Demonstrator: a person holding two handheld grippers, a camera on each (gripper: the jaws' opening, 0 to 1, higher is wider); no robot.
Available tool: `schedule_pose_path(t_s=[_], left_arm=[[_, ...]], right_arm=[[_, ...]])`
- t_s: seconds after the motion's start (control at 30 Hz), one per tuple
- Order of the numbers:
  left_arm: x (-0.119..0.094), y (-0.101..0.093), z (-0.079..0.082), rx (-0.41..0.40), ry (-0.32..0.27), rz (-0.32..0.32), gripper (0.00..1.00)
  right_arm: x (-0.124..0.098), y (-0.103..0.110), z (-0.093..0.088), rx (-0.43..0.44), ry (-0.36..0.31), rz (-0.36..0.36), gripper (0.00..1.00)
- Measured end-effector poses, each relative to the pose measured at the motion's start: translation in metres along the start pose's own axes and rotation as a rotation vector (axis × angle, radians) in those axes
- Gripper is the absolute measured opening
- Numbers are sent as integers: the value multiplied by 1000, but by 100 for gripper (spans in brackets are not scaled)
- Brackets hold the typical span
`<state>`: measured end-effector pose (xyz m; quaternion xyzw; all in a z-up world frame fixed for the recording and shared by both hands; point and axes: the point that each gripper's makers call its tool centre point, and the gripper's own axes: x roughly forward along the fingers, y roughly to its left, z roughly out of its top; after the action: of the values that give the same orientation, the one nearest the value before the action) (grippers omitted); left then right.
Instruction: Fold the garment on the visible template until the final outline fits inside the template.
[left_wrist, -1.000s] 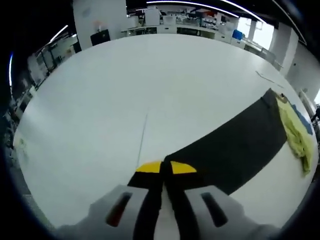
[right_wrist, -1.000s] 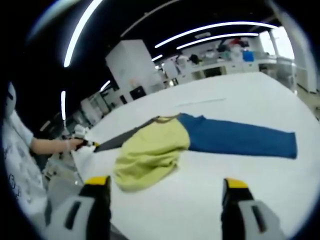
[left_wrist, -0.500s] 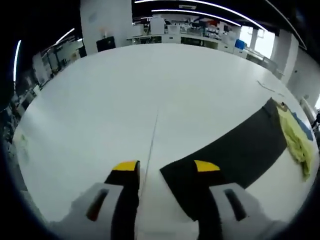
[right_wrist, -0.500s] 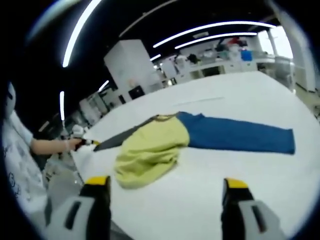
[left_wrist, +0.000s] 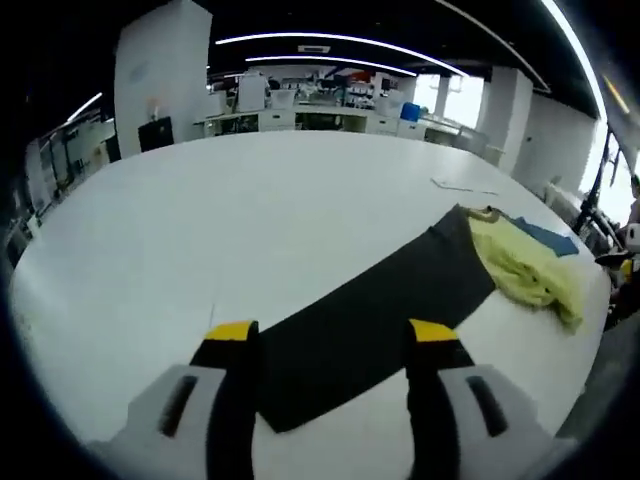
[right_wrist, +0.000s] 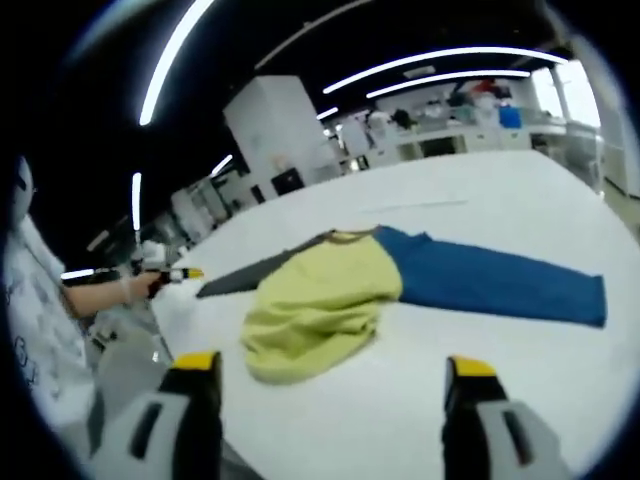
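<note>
I read no brand, label or writing on anything here; the distant shelves and boxes are too small and blurred to make out.

In the left gripper view my left gripper (left_wrist: 333, 331) stands wide with nothing between its yellow-tipped jaws; the near end of the black sleeve (left_wrist: 375, 305) lies flat on the white table (left_wrist: 200, 210) just past the jaws, in the gap between them but touching neither; the sleeve runs away to the upper right, where it meets the bunched yellow body (left_wrist: 525, 265) of the garment, and a sliver of the blue sleeve (left_wrist: 545, 233) peeks out beyond.

In the right gripper view my right gripper (right_wrist: 335, 365) is also wide and empty, hovering over bare table (right_wrist: 520, 190); this view gives the garment from the other side — the yellow body (right_wrist: 320, 305) crumpled in the middle, the blue sleeve (right_wrist: 500, 282) stretched flat to the right, the black sleeve (right_wrist: 250, 275) a thin dark strip to the left; at the far left my hand (right_wrist: 130, 285) holds the left gripper (right_wrist: 180, 272) beside the tip of that black strip; a white sleeve (right_wrist: 25, 310) shows at the edge.
</note>
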<state>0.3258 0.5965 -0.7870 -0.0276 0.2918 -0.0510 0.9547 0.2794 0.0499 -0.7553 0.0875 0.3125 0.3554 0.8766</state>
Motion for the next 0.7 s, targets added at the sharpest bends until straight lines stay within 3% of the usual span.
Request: schedule_pose_path(t_s=[0.1,0.17,0.23,0.33,0.47,0.7], left_arm=[[-8,-40,2,72,-15,-92,53],[-7,-52,0,101,-13,-140,51],[-15,-81,3,127,-20,-191,51],[-18,-108,-6,179,2,-241,50],[-18,-130,-14,220,13,-265,47],[-16,-177,-21,177,-17,-316,43]], right_arm=[[1,3,-1,-10,7,9,92],[2,4,-3,-21,16,10,92],[3,6,-4,-29,22,15,92],[7,9,-6,-40,31,23,92],[12,13,-6,-55,39,37,91],[23,14,-3,-76,60,48,88]])
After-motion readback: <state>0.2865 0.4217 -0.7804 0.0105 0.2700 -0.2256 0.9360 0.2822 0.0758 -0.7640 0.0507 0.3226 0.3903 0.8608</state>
